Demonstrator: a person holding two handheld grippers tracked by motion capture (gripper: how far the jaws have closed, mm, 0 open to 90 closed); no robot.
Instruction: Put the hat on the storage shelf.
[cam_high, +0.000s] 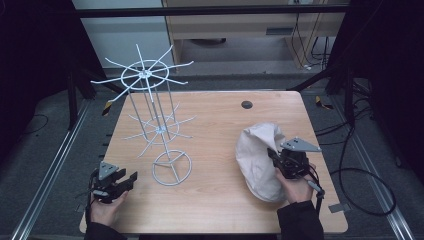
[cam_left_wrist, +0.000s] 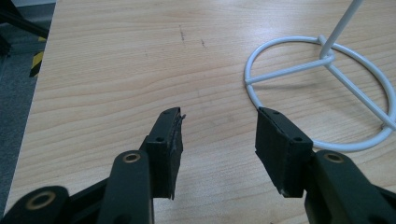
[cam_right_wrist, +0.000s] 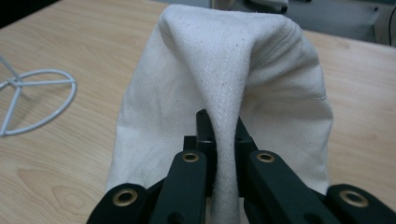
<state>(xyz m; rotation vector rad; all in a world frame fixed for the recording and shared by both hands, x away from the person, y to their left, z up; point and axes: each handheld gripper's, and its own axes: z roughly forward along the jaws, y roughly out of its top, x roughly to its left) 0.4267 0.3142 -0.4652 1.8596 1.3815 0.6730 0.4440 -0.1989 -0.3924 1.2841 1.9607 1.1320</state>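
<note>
In the right gripper view the fingers (cam_right_wrist: 205, 133) of the right gripper (cam_right_wrist: 219, 140) are mostly buried behind a raised fold of the cream cloth bag (cam_right_wrist: 224, 84), so their tips are hard to make out; they are clamped tight on that fold, pinching it between them. From the high view the bag (cam_high: 257, 160) lies on the right side of the wooden table (cam_high: 215, 200), its near end hidden under the right gripper (cam_high: 280, 160) and hand. The left gripper (cam_left_wrist: 219, 140) hovers over bare table with its fingers (cam_left_wrist: 168, 140) spread wide apart, holding nothing, just beside the ring base of the white wire rack (cam_left_wrist: 327, 60), which is cut off at the frame's edge. In the high view that rack (cam_high: 157, 120) stands upright on the left half of the table.
</note>
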